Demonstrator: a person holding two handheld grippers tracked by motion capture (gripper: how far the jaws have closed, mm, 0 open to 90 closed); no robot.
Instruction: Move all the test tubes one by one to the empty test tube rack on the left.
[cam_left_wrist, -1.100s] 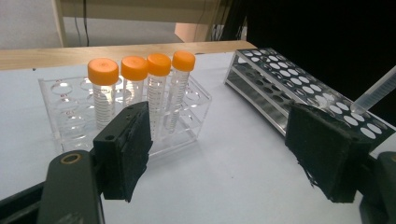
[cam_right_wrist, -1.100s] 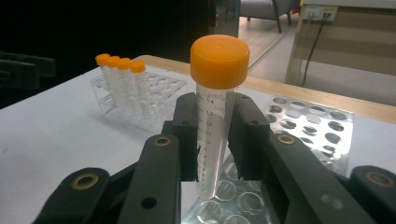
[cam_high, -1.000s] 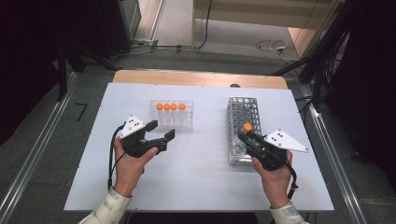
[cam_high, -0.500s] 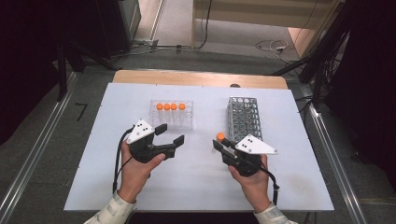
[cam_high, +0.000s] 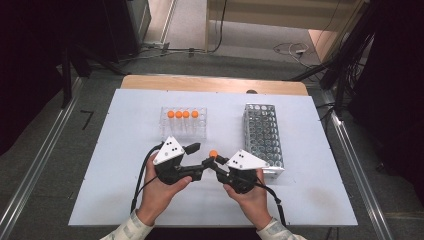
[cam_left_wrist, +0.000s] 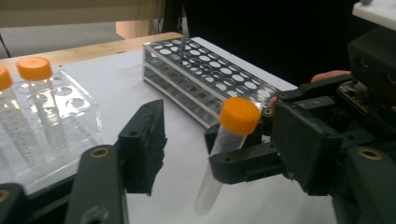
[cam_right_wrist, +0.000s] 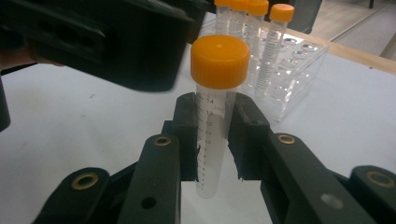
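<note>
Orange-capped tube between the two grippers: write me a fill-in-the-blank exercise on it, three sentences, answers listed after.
1. The right gripper is shut on a clear tube with a cap coloured ____.
2. In the high view, the clear rack behind the left gripper holds ____ capped tubes.
3. The metal rack stands on the white table on the person's ____ side.

Missing words: orange; four; right

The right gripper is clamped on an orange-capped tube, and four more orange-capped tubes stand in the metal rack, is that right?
Not quite. The right gripper does clamp the orange-capped tube, but the high view shows the four tubes standing in the clear plastic rack.
</note>
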